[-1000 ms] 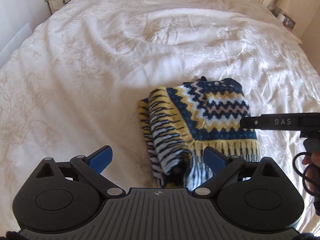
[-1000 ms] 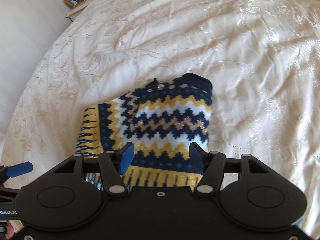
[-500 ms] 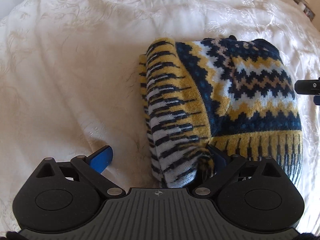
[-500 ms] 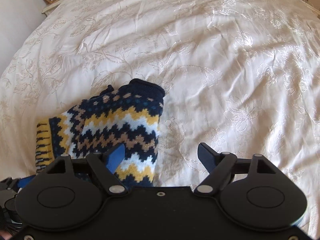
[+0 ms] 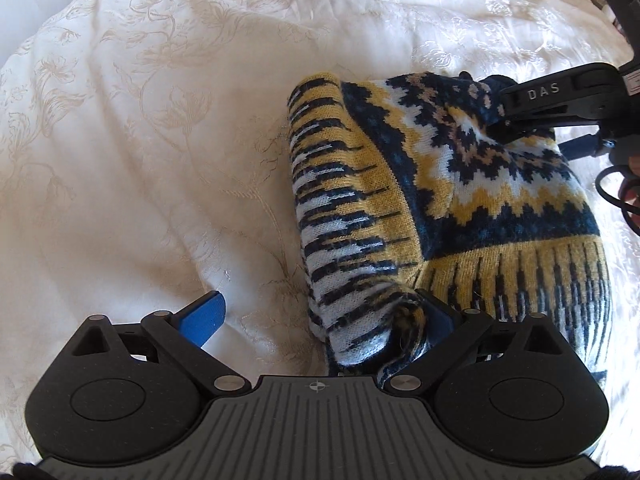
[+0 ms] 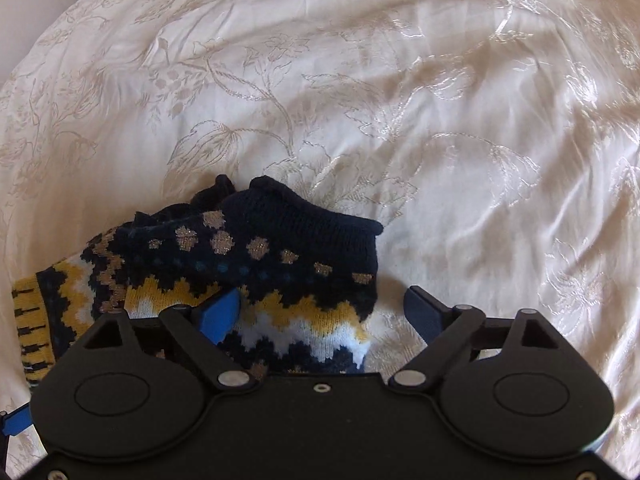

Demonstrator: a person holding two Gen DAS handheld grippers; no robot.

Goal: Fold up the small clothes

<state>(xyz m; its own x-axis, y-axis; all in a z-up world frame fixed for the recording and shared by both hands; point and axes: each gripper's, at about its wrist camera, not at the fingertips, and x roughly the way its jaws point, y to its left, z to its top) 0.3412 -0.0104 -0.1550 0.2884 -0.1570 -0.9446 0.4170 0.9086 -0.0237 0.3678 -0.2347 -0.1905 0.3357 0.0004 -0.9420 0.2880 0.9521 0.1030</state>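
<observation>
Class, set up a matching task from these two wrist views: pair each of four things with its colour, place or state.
Things:
1. sweater
2. bedspread
3. left tongs
4. right tongs

Descriptions:
A. cream, with a floral pattern
B. jaws opening over the sweater's navy collar end
C. knitted in navy, yellow and white, lying folded
D. open at the sweater's striped near corner

Pairs: 1-C, 2-A, 3-D, 4-B

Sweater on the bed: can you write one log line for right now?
sweater: folded on bedspread | left gripper: open, straddling its corner | right gripper: jaws opening over its edge, nothing gripped
</observation>
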